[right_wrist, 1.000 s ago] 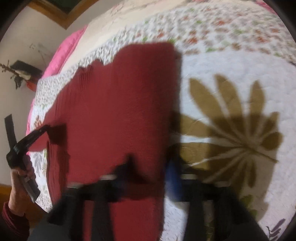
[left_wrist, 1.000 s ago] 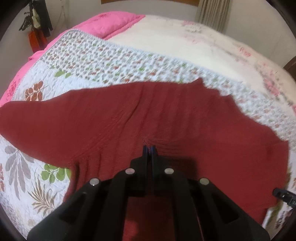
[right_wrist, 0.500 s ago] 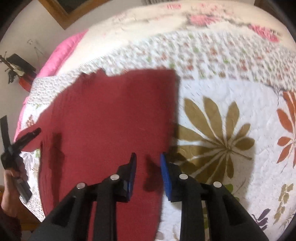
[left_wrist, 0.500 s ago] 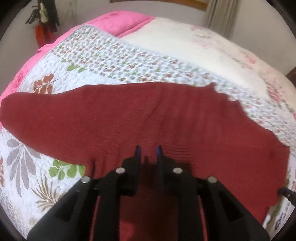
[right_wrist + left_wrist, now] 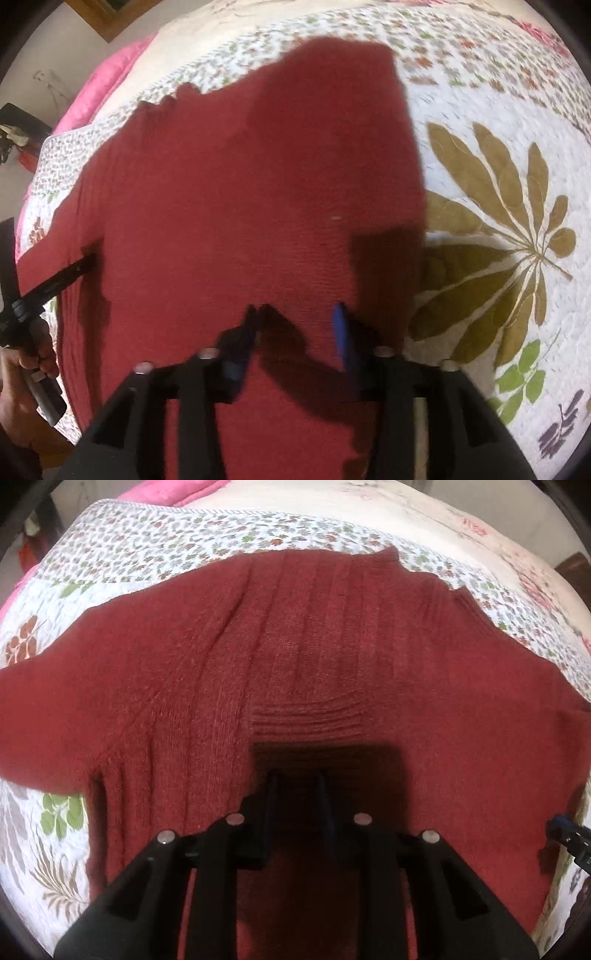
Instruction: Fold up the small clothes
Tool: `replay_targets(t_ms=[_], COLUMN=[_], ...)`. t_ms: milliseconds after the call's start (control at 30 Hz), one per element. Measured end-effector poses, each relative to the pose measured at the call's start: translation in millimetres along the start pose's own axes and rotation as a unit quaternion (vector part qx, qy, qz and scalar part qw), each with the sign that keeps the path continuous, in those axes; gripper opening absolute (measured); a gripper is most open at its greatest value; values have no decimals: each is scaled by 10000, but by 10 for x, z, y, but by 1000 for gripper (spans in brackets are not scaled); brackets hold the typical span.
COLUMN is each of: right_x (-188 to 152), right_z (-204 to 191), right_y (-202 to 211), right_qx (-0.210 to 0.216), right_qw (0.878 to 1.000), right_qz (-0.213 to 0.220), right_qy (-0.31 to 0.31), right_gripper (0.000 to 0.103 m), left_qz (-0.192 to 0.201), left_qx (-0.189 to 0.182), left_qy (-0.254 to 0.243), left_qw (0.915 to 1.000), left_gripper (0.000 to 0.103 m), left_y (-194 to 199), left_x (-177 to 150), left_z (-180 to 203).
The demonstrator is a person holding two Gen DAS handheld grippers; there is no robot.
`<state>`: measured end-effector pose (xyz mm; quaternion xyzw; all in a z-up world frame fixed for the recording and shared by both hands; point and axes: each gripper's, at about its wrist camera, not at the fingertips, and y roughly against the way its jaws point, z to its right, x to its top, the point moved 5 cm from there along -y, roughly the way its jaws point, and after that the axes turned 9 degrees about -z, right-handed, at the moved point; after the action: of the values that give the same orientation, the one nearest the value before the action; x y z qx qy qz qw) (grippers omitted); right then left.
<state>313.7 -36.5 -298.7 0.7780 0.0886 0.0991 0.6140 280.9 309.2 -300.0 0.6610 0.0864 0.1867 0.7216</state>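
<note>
A dark red knitted sweater (image 5: 314,657) lies spread flat on the quilt, one sleeve reaching left, its ribbed collar just ahead of my left gripper (image 5: 295,779). That gripper is open, low over the collar, nothing between its fingers. In the right wrist view the same sweater (image 5: 240,203) fills the middle, its right edge running beside a large olive leaf print. My right gripper (image 5: 295,314) is open above the cloth near that edge, holding nothing. The left gripper (image 5: 74,269) shows at the sweater's left side, held by a hand (image 5: 22,391).
The bed is covered by a white floral quilt (image 5: 498,155) with a pink blanket (image 5: 107,85) at its far side. The right gripper's tip (image 5: 565,830) peeks in at the left view's right edge. Walls and dark hanging items stand beyond the bed.
My left gripper was shut on the sweater at the collar a second ago and has opened and let go. The right gripper has opened wider and moved closer over the cloth.
</note>
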Motion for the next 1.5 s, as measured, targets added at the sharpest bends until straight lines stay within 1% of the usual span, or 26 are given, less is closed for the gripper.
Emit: replay_targets(t_ms=[33,67,100,133,200,300,400,467,500,533,633,667,767,933,967,1067,1167,1267,1300,1333,1400,1467,1500], right_x=[-15,-38,-40,-40,-60,-67,-48,-67,-41,-51,-68,-57,-58,-28,-11,17,24,31,32,34,38,39,39], right_z=[-54,-121,-193,-258,-410,-700,-1017,-1177,-1296,-1376,-1623,-1687,-1908,-2116,-2159,-2228,-2278,-2295,-2294,-2289,-2275,-2253,-2231], right_y=[74,161,240,287,353,369,279,216,170,134,33,2,-94,-158,-177,-233,-298,-329,-338,-343,-343,-334,-325], right_qx=[-57,-61,-23,26,152,271,283,282,285,286,270,263,234,163,141,103,57,29,27,27,23,19,17], right_qw=[10000,9998,9996,9994,9991,9988,9987,9986,9985,9984,9981,9981,9975,9968,9967,9965,9962,9960,9960,9960,9961,9961,9962], right_qz=[73,197,286,331,372,361,299,241,217,184,101,79,-8,-55,-61,-95,-149,-181,-187,-192,-191,-175,-160], right_qy=[12,52,76,86,106,187,311,389,413,443,539,560,661,783,797,821,851,873,874,871,866,865,859], right_gripper=[52,54,56,56,56,57,60,62,62,62,62,63,63,63,63,63,63,63,63,63,63,63,63], left_qz=[-2,80,177,257,325,312,252,188,156,123,153,163,272,508,542,642,783,859,861,865,871,908,934], left_qx=[-50,-91,-85,-52,-5,114,477,716,768,807,836,840,754,471,360,107,-43,-96,-112,-123,-255,-364,-382], left_qy=[35,57,46,31,74,410,738,994,1131,1361,1831,2026,2464,2912,3009,3152,3225,3285,3329,3390,3562,3719,3771], left_qw=[10000,9999,9998,9997,9994,9986,9958,9923,9905,9873,9794,9755,9658,9541,9514,9468,9433,9406,9389,9367,9300,9231,9207], left_gripper=[37,44,55,61,62,65,65,65,65,65,65,65,65,65,65,64,64,56,51,43,39,34,29], left_y=[61,161,256,343,507,659,724,745,753,770,854,878,953,1018,1001,976,992,1031,1044,1006,970,937,942], left_x=[-3,-18,-36,-59,-137,-253,-394,-465,-490,-522,-589,-603,-609,-529,-496,-428,-345,-272,-280,-262,-235,-220,-221], left_z=[-43,-110,-183,-262,-529,-1080,-1699,-2139,-2319,-2579,-3127,-3328,-3750,-4227,-4318,-4576,-4654,-4762,-4815,-4828,-4905,-4945,-4956])
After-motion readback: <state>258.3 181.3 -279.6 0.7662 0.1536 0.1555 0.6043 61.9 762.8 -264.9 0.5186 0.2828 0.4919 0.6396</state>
